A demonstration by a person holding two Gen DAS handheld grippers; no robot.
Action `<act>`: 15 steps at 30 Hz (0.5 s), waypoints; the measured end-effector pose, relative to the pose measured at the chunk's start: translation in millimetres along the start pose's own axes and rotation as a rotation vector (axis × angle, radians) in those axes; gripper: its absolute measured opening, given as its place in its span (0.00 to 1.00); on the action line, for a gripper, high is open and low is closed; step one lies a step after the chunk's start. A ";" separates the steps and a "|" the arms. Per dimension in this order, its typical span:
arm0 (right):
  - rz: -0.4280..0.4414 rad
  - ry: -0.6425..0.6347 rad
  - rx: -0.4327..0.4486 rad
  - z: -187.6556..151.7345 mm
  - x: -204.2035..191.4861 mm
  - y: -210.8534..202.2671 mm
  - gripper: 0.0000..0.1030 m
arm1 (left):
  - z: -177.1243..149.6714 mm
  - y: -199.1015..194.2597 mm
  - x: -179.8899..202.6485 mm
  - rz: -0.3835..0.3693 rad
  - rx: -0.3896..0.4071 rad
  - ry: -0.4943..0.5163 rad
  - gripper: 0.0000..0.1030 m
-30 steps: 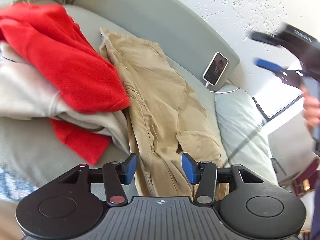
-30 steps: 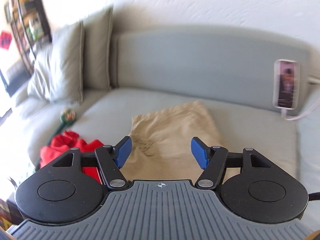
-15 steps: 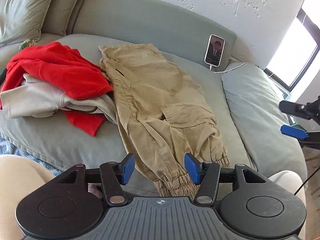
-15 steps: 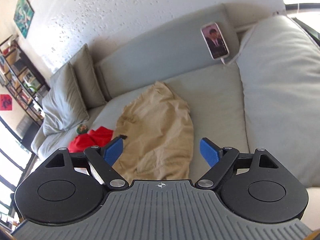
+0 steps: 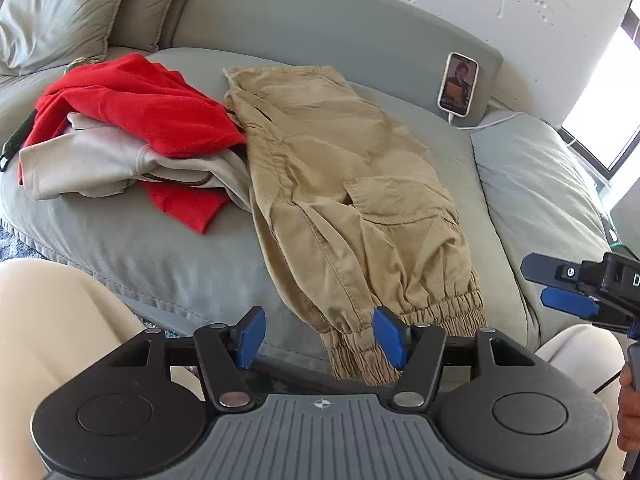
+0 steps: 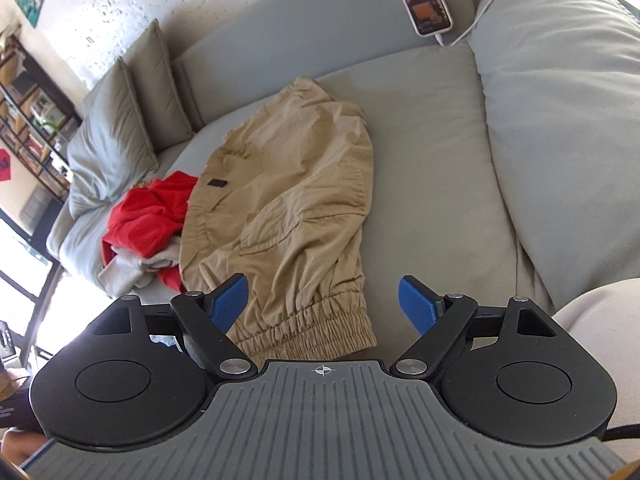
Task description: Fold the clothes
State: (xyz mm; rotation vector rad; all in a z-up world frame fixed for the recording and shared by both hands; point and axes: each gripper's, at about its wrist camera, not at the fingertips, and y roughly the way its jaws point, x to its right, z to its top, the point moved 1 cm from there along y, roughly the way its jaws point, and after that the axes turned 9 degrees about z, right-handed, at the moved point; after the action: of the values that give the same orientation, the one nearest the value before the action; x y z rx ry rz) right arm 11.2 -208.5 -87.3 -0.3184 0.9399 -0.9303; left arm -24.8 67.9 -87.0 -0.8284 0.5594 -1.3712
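Observation:
Tan cargo pants [image 5: 340,184] lie lengthwise on the grey sofa seat [image 5: 132,248], legs together, elastic cuffs hanging at the front edge; they also show in the right wrist view [image 6: 288,200]. My left gripper [image 5: 318,338] is open and empty, just in front of the cuffs. My right gripper [image 6: 322,306] is open and empty, just above the cuffs; it shows at the right edge of the left wrist view [image 5: 576,296]. A pile of a red garment [image 5: 132,100] and a beige garment [image 5: 92,160] lies left of the pants.
A phone [image 5: 458,84] on a white cable leans against the sofa back. Grey pillows [image 5: 60,12] stand at the far left, a thick cushion [image 6: 560,100] lies to the right. My knees in light trousers [image 5: 52,332] press the sofa's front edge.
Both grippers have pulled back and settled low at the sofa's front edge, near the pants cuffs. The right gripper has opened wider. The clothes have not moved.

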 end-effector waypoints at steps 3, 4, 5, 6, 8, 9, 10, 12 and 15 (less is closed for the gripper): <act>-0.023 -0.016 0.005 -0.5 0.6 5.8 0.73 | 2.0 -1.2 -6.3 0.013 0.039 -0.030 0.54; -0.033 -0.026 0.010 -0.7 1.3 7.2 0.63 | 2.7 -1.8 -8.3 0.015 0.054 -0.040 0.53; -0.043 -0.044 0.015 -0.8 0.1 9.7 0.57 | 3.5 -2.4 -10.3 0.016 0.070 -0.050 0.51; -0.052 -0.063 0.021 -0.9 -1.1 12.3 0.46 | 4.6 -2.7 -11.6 0.016 0.088 -0.053 0.44; -0.061 -0.114 0.030 1.0 -4.5 18.0 0.28 | 8.8 -1.6 -11.4 0.003 0.122 -0.030 0.22; -0.064 -0.145 0.027 1.7 -7.5 22.3 0.20 | 11.8 0.1 -10.3 0.002 0.133 -0.018 0.15; -0.067 -0.172 0.022 3.2 -10.7 27.2 0.20 | 15.3 2.1 -8.8 0.001 0.145 -0.011 0.15; -0.061 -0.211 0.019 8.5 -17.4 37.7 0.20 | 23.8 7.6 -3.4 -0.011 0.173 0.005 0.14; -0.049 -0.273 0.023 22.7 -28.2 56.6 0.20 | 36.3 18.0 11.1 -0.051 0.207 0.043 0.15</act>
State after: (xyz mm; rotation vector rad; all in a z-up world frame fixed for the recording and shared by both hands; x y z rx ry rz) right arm 52.9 -156.0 -92.8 -0.4384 0.6723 -0.9153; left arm 15.9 63.6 -77.7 -0.6499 0.4231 -1.4694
